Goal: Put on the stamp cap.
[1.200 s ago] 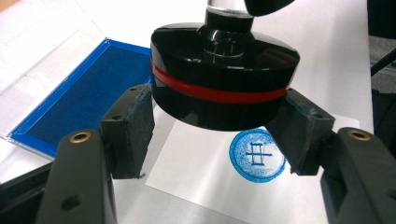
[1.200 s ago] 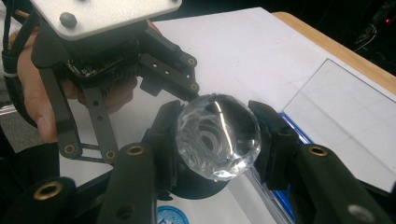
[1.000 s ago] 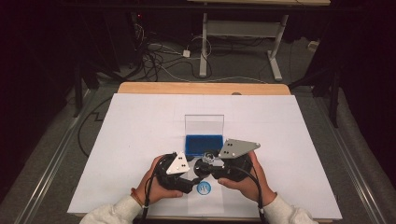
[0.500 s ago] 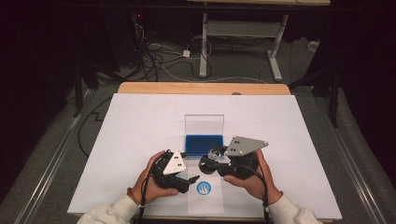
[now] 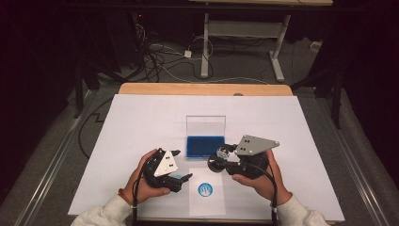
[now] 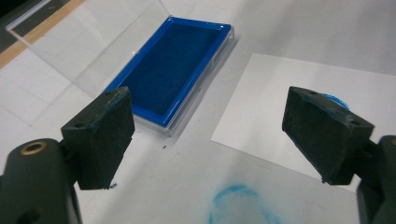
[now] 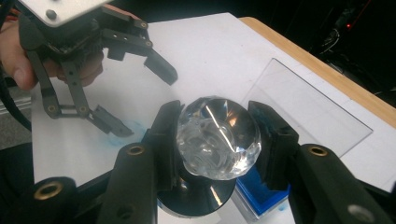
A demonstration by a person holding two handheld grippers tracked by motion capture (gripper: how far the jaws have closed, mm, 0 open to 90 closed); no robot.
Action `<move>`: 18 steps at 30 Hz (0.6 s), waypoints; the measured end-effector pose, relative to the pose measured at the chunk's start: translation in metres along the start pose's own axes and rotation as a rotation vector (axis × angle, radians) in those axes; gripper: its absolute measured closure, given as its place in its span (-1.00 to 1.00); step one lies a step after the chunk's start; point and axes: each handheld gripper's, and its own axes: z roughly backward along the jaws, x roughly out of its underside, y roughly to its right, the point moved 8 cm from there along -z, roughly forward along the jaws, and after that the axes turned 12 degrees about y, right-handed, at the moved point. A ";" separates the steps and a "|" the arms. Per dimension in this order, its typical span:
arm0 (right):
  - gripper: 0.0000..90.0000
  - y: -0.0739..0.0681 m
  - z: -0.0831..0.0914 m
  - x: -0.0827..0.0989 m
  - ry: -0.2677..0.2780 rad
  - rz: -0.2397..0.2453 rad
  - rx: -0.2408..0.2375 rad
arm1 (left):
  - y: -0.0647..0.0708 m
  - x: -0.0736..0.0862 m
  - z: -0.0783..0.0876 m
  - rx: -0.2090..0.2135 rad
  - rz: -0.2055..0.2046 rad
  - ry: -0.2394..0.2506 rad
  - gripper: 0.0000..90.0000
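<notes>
A stamp with a faceted clear knob [image 7: 218, 137] on a black round base sits between the pads of my right gripper [image 7: 217, 140], which is shut on it. In the high view the stamp [image 5: 221, 157] hangs just right of the blue ink pad [image 5: 205, 146], whose clear lid [image 5: 205, 125] stands open. My left gripper [image 5: 181, 165] is open, its jaws have just been opening, and nothing is between them. The left gripper [image 6: 212, 126] points toward the ink pad [image 6: 173, 74] and a white paper sheet [image 6: 289, 107].
The paper sheet [image 5: 207, 190] near the front edge carries a round blue print [image 5: 204, 189]. A blue smudge [image 6: 238, 205] marks the white table cover below my left gripper. The table's wooden far edge [image 5: 202, 89] borders a dark floor with cables.
My left gripper has pulled back to the left, away from the stamp, and its jaws have spread wide. The right gripper keeps the stamp in about the same place.
</notes>
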 end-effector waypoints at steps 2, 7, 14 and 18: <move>0.27 0.001 0.001 0.000 0.000 0.000 0.005 | -0.002 0.001 0.003 -0.004 0.002 0.002 -0.63; 0.27 0.005 0.005 0.000 -0.001 0.002 0.015 | -0.006 0.007 0.011 -0.022 -0.016 -0.016 -0.63; 0.27 0.010 0.009 0.001 -0.005 0.000 0.034 | -0.014 0.017 0.025 -0.050 0.014 -0.019 -0.63; 0.27 0.015 0.010 0.001 -0.005 0.001 0.050 | -0.019 0.027 0.034 -0.069 0.033 -0.030 -0.63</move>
